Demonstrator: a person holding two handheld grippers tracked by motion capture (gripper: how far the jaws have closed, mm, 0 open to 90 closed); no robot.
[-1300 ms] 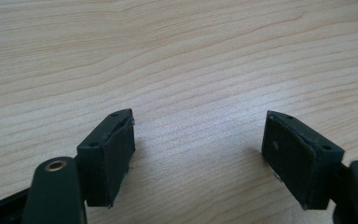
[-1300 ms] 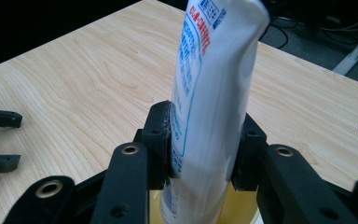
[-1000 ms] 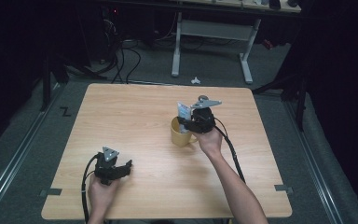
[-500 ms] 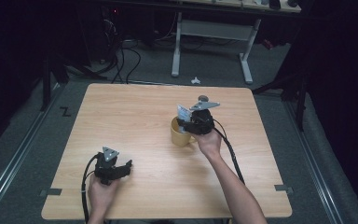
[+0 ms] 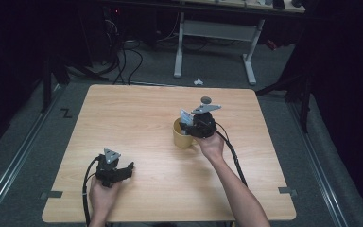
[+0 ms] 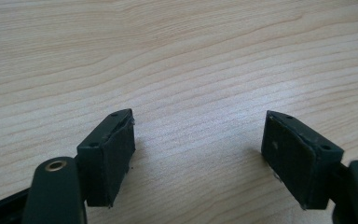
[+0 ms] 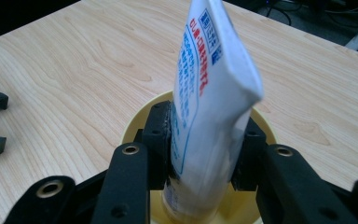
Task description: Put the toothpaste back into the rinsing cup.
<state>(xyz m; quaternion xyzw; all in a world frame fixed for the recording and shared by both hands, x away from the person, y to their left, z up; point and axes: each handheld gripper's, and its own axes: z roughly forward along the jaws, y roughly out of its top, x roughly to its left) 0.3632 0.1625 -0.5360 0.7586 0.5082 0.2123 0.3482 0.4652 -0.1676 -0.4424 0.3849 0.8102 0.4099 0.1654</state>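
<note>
— High view first: where is everything on the table (image 5: pixel 137 101)?

— A yellow cup (image 5: pixel 181 135) stands a little right of the middle of the tabletop, closer to the far edge than to the near one. The right gripper (image 5: pixel 194 126) sits right over it, with the person's right hand (image 5: pixel 212 144) behind it on the near-right side. A white tube (image 5: pixel 186 116) pokes up out of the cup, its flat crimped end uppermost.

— Is that tube gripped?

— Yes. In the right gripper view the two black jaws are clamped on the white tube (image 7: pixel 209 107) from both sides, down at the yellow cup (image 7: pixel 137 122) mouth, the pads (image 7: pixel 159 140) pressing into its soft body. The tube stands nearly upright with its lower end inside the cup and blue and red print running along its side.

— And the other one?

— The left gripper (image 5: pixel 127 167) lies low near the near-left corner of the table, well apart from the cup, held by the left hand (image 5: pixel 103 194), its cable looping off toward the near edge. In the left gripper view its jaws stand wide apart with bare wood between them, gripping nothing. The same two jaw tips also show at the left border of the right gripper view, likewise spread.
</note>
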